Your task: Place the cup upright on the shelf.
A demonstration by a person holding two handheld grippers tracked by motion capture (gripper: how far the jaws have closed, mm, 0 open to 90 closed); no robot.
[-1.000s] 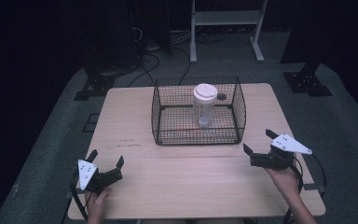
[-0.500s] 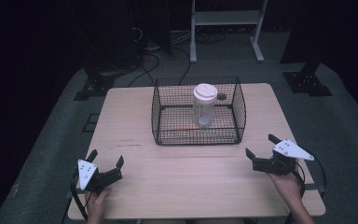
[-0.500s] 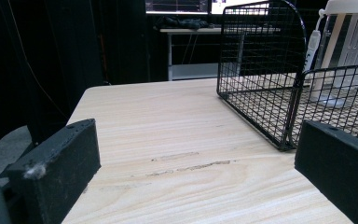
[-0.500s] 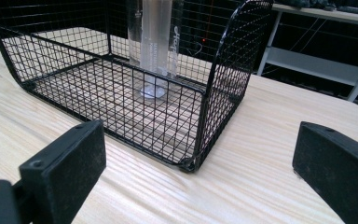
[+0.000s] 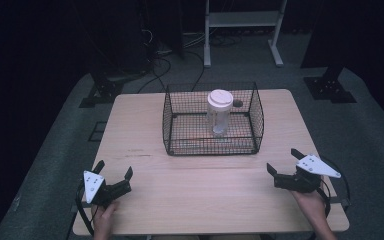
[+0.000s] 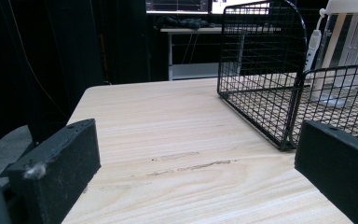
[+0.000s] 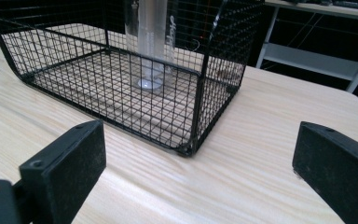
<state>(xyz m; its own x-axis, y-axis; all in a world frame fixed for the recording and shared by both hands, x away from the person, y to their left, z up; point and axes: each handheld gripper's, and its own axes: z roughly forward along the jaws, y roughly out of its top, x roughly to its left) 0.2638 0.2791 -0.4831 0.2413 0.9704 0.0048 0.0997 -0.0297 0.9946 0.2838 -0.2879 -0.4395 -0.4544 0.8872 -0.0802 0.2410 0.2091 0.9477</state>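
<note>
With both the left gripper [image 5: 114, 180] and right gripper [image 5: 287, 167] spread wide and empty, we judge the clear white-lidded jar [image 5: 218, 112] in the wire basket [image 5: 210, 148] light, rigid and slippery, best gripped just under its lid.

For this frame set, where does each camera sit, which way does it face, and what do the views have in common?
High view: above the person's side, facing forward and down on the wooden table; shows both hands, the left gripper and the right gripper, both open.
Left gripper view: low over the table's near left, facing the wire basket; its own two black jaws frame the bottom.
Right gripper view: low at the near right, facing the basket's corner; its own jaws rise below.
Shared: all three show the basket with the clear white-lidded jar standing inside.
</note>
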